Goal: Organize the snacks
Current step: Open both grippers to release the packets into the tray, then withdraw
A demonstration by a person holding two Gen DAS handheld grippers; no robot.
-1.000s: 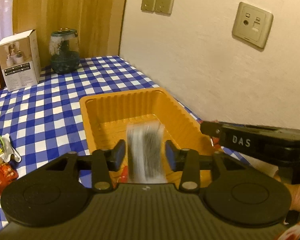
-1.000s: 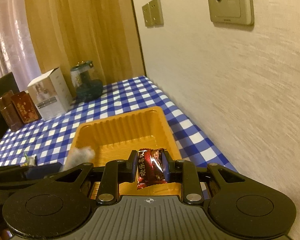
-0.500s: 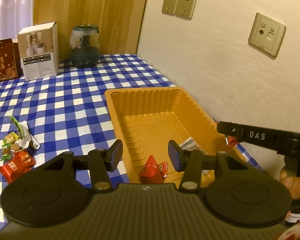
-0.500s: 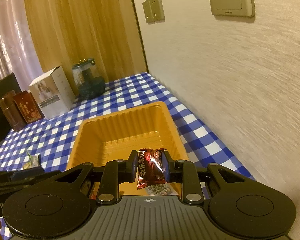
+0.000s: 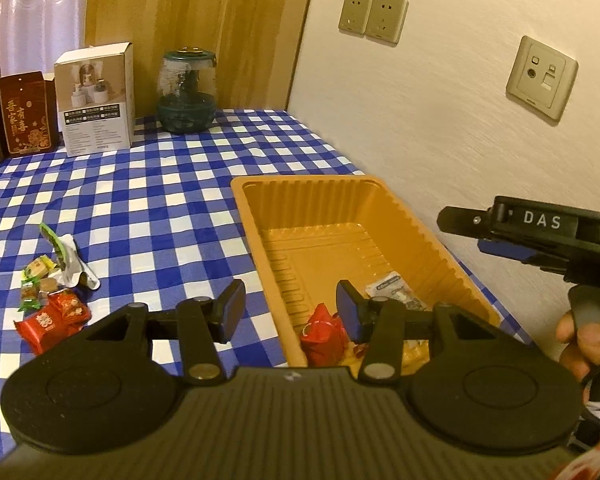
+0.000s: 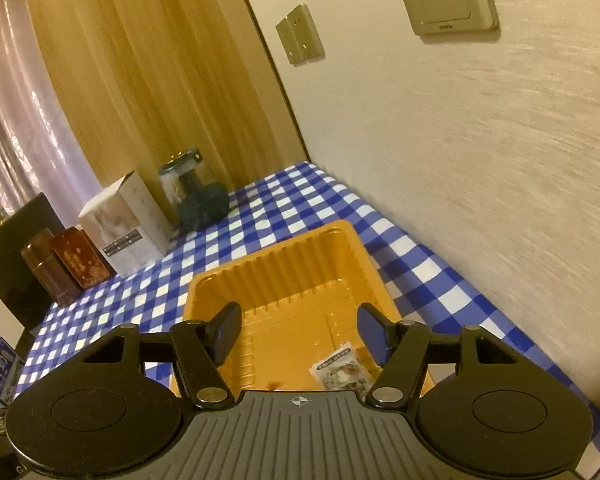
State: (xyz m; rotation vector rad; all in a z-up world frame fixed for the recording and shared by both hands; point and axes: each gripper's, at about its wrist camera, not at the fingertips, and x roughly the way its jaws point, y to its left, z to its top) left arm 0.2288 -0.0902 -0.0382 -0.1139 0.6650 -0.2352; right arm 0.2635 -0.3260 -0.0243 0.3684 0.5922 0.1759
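The snack pile (image 5: 54, 300) lies left of the tray (image 5: 384, 196), nearer the left gripper (image 5: 290, 312), whose jaws are apart and empty. The right gripper (image 6: 298, 330) is opening over the tray with nothing between its jaws.

**Over the orange tray, my jaws parting**

My right gripper (image 6: 298, 330) hangs over the near end of the orange tray (image 6: 276, 260), its jaws opening with nothing between the blue pads. Below, a small pale snack packet (image 6: 340, 372) lies on the ribbed tray floor, close to my right-hand finger (image 6: 374, 330). The tray sits on a blue-and-white checked tablecloth (image 6: 420, 268) beside the wall. Farther back stand a white box (image 6: 126, 226), a glass jar (image 6: 192, 192) and two dark red boxes (image 6: 66, 268).
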